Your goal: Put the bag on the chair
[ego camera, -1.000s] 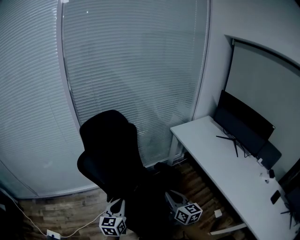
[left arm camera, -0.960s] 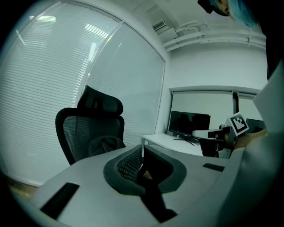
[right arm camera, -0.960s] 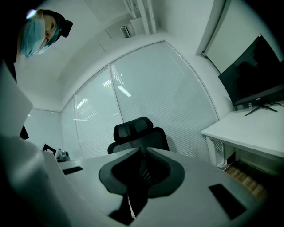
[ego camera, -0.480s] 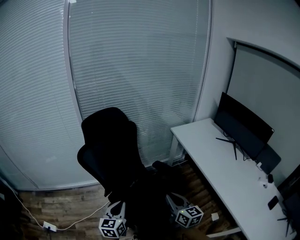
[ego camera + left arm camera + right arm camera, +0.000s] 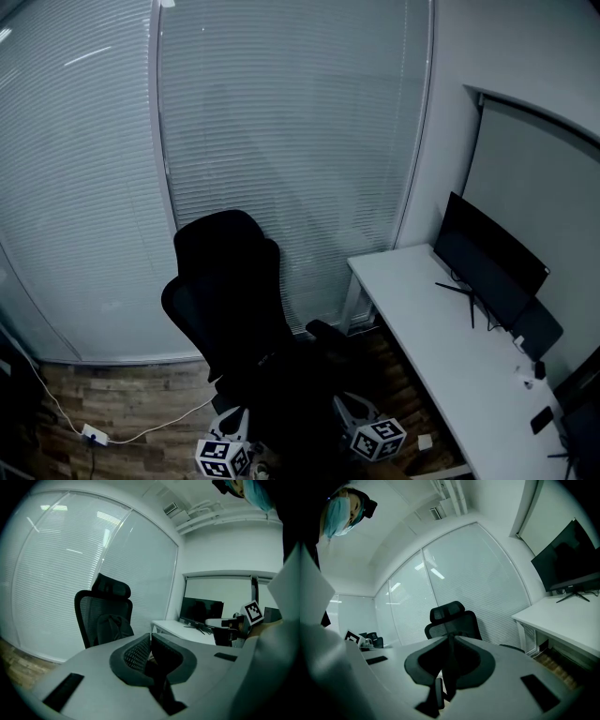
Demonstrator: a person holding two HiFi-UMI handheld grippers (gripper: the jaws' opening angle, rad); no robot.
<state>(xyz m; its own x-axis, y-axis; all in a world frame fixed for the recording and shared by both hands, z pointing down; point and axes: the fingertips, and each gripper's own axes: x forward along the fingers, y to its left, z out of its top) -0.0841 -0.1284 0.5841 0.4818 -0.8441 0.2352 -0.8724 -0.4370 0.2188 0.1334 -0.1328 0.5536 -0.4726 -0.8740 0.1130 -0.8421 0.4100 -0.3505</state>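
Note:
A black high-backed office chair [image 5: 230, 291] stands before the blinds, and it also shows ahead in the left gripper view [image 5: 101, 616] and the right gripper view [image 5: 452, 620]. A dark bag [image 5: 298, 403] hangs low between my two grippers, just in front of the chair; its outline is lost in the dark. My left gripper [image 5: 234, 431] is shut on a dark strap [image 5: 161, 691] that runs down between its jaws. My right gripper [image 5: 354, 420] is shut on a dark strap [image 5: 439, 693] as well.
A white desk [image 5: 441, 347] runs along the right wall with a dark monitor [image 5: 487, 258] and small items on it. Closed blinds [image 5: 281, 141] fill the window wall. A white cable and plug [image 5: 92, 434] lie on the wood floor at the left.
The view has drifted up and left, so the chair, the desk and both gripper cubes sit a little lower or further right in the frame. Both grips look unchanged.

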